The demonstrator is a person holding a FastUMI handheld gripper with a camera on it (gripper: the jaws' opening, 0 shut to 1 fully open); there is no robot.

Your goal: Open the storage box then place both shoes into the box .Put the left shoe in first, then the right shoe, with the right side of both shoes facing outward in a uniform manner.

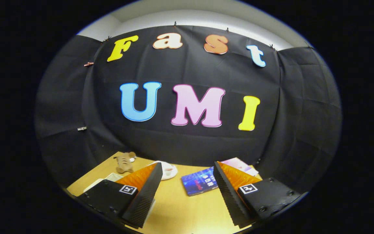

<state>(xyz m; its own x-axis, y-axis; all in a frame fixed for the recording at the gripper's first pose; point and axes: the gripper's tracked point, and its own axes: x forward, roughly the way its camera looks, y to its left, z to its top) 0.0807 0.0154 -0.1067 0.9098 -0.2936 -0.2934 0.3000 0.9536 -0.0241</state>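
Observation:
My gripper (187,169) stands open above a wooden table (177,204), its two fingers (148,191) spread wide with nothing between them. It is tilted up toward the booth's black cloth wall. A white flat-topped object (101,182), partly hidden behind the left finger, lies at the table's near left; I cannot tell what it is.
A brown plush toy (124,162) lies at the table's far left corner. A white dish (169,170) sits just beyond the left fingertip. A blue book (200,183) and a pink-white booklet (240,164) lie beyond the right finger, near the wall.

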